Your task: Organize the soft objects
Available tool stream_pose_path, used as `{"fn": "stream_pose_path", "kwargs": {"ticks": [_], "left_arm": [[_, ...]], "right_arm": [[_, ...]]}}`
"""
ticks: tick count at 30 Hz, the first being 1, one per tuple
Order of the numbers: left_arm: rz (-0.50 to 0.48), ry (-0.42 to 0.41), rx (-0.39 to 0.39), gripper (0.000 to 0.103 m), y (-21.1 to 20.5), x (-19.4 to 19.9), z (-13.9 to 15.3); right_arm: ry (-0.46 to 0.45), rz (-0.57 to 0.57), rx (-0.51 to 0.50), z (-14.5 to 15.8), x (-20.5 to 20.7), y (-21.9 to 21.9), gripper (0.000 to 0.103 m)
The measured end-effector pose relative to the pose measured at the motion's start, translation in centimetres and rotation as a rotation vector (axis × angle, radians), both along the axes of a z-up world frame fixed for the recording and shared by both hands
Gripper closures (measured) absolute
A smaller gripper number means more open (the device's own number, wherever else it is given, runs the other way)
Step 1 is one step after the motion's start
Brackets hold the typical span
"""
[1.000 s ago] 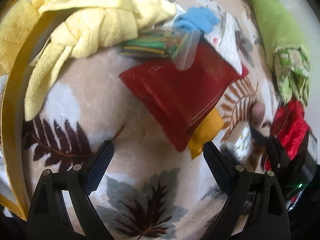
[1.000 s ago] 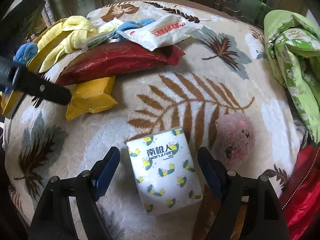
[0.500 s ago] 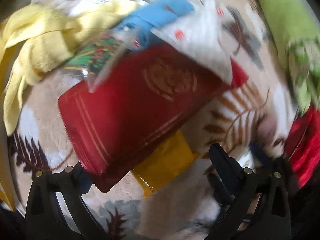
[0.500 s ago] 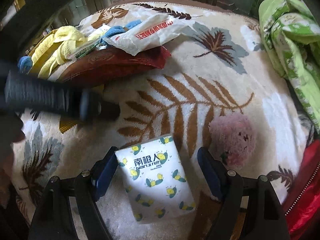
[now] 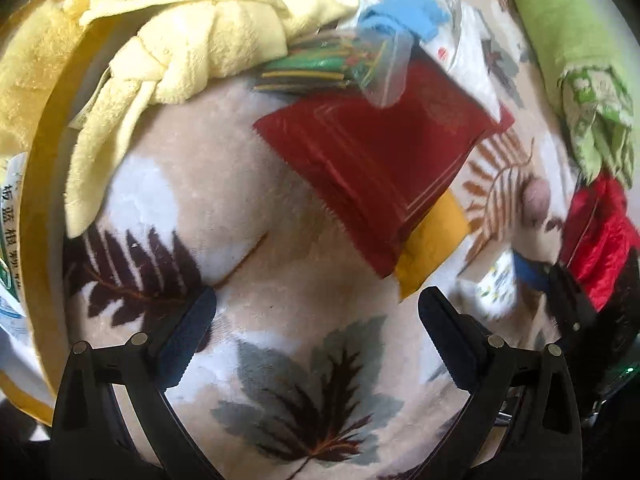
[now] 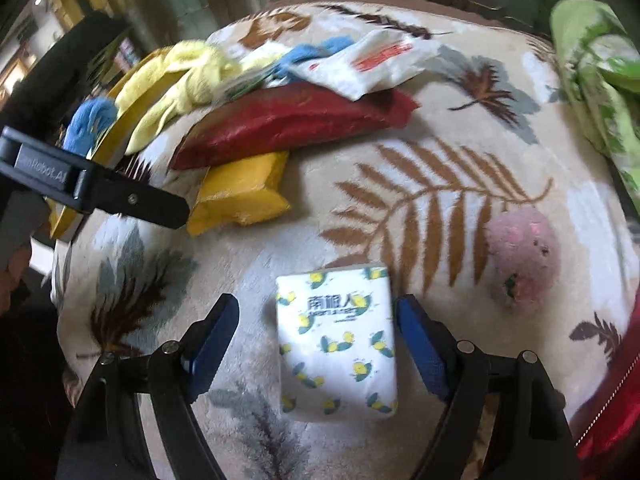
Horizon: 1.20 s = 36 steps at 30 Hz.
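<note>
left claw [image 5: 316, 316] spread wide above the leaf-patterned blanket [image 5: 240, 184], nothing between its fingers, pointing steeply down at bare pile. right claw [image 6: 318, 328] also apart and opening a little more, straddling a white tissue pack [image 6: 338, 340] printed with small yellow-and-green figures; right pad just beside the pack's edge, left pad clearly apart from it, no squeeze visible. pack lying flat on the blanket, lower centre of the right wrist view.

hard to make out: much of both views smeared by blur. in the left wrist view the tissue pack [image 5: 496, 284] only a pale patch at the right edge, next to the other claw's blue pad. red pouch [image 5: 380, 168] partly buried under a clear bag of green and yellow sticks [image 5: 340, 64] and a white packet [image 6: 368, 64]; yellow pouch [image 6: 240, 196] half tucked beneath the red one. blue cloth [image 5: 404, 12] mostly covered. pink ball [image 6: 522, 256] on the blanket right of the tissue pack, well apart. green quilt [image 6: 592, 80] and red fabric [image 5: 600, 240] cut off by the frame edge.

yellow tray [image 5: 44, 152] at the left edge, only its rim showing; yellow towel [image 5: 192, 36] draped over that rim, partly inside, partly on the blanket. another blue cloth [image 6: 90, 120] inside the tray. printed packaging beyond the rim, cut off and unreadable.
</note>
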<state>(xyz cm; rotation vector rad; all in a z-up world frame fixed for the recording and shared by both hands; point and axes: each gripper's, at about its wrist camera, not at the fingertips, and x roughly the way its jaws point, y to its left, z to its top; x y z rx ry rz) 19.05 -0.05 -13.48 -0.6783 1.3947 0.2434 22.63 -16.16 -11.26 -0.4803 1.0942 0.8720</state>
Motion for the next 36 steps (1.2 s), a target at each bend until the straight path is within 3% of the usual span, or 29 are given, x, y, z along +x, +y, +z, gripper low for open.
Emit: {"fn": "stream_pose_path", "kwargs": {"ticks": [3,5,8,13,18,22,27,30,32,34,36], "left_arm": [[0.087,-0.007,-0.048,0.001,0.6,0.0,-0.6],[0.131,-0.027,-0.035,0.001,0.5,0.4,-0.3],[0.139,-0.021,-0.061,0.001,-0.9,2.2,-0.3],[0.17,0.019,-0.005,0.001,-2.3,3.5,-0.6],[0.243,0.078,0.024,0.0,-2.6,5.1,-1.3],[0.221,0.15,0.081,0.0,-3.3,6.7,-2.0],[0.188,0.106,0.104,0.0,-3.4,7.0,-1.9],[0.129,0.076,0.12,0.009,-2.9,6.1,-1.3],[0.124,0.055,0.089,0.022,-1.9,5.5,-0.4],[0.131,0.046,0.07,0.049,-0.6,4.8,0.0],[0.095,0.023,0.042,0.051,0.0,4.5,0.1]], "right_arm": [[-0.04,-0.054,-0.043,-0.3,0.3,0.3,0.021],[-0.054,-0.049,-0.062,-0.4,0.6,0.7,0.021],[-0.064,-0.028,-0.105,-0.9,0.8,1.7,0.021],[-0.056,-0.019,-0.123,-1.1,1.4,2.2,0.023],[-0.055,-0.037,-0.098,-1.0,2.4,1.7,0.033],[-0.041,-0.027,-0.088,-1.0,2.2,1.3,0.033],[-0.041,-0.011,-0.094,-0.8,0.9,1.0,0.033],[-0.046,-0.037,-0.075,-0.8,0.6,0.9,0.033],[-0.042,-0.062,-0.056,-0.7,0.4,0.7,0.043],[-0.039,-0.081,-0.053,-0.6,0.4,0.6,0.048],[-0.035,-0.106,-0.064,-0.6,0.1,0.7,0.049]]}}
